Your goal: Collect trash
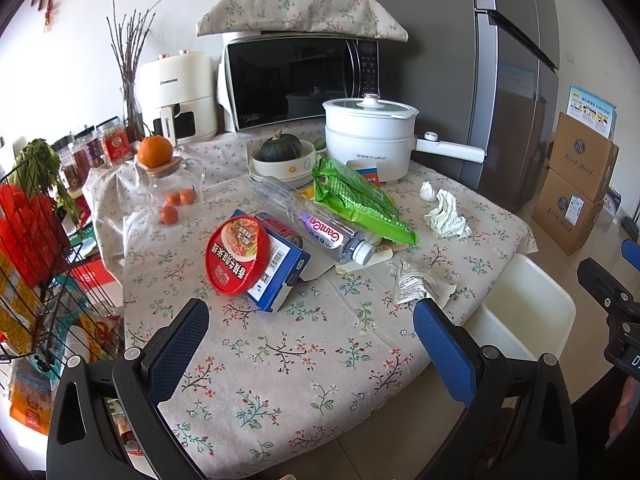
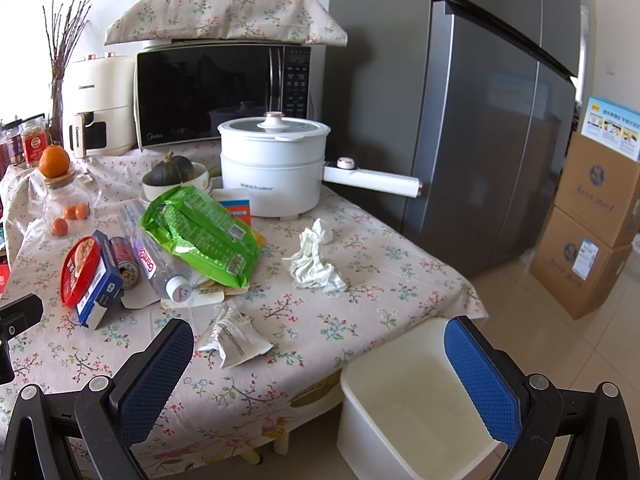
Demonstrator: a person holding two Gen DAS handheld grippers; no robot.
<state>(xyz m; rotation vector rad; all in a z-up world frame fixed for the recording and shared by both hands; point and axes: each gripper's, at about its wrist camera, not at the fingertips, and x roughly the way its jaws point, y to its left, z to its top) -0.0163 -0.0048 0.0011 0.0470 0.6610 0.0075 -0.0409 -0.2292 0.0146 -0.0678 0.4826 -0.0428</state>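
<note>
Kitchen corner: floral-cloth table (image 1: 304,364) stood against a grey fridge (image 2: 492,120), with a black microwave (image 2: 216,92) and a white electric pot with a side handle (image 2: 276,168) at the back.

Trash sat mid-table in one cluster. A red round noodle-bowl lid (image 1: 237,255) leaned on a blue cardboard box (image 1: 280,276). A clear plastic water bottle (image 1: 316,222) lay on its side, cap toward the camera, touching the box. A green crinkled snack bag (image 1: 356,200) rested partly over the bottle. A crumpled white tissue (image 2: 314,262) lay apart to the right of the bag; a torn white printed wrapper (image 2: 236,338) lay near the table's front edge.

A white plastic bin (image 2: 404,408) stood on the floor, just beside the table's front right corner; nothing showed inside it.

Left gripper (image 1: 312,322) hovered over the near table edge, blue pads wide apart, holding nothing. Right gripper (image 2: 320,344) was likewise spread and empty, one finger over the cloth, the other over the bin.
</note>
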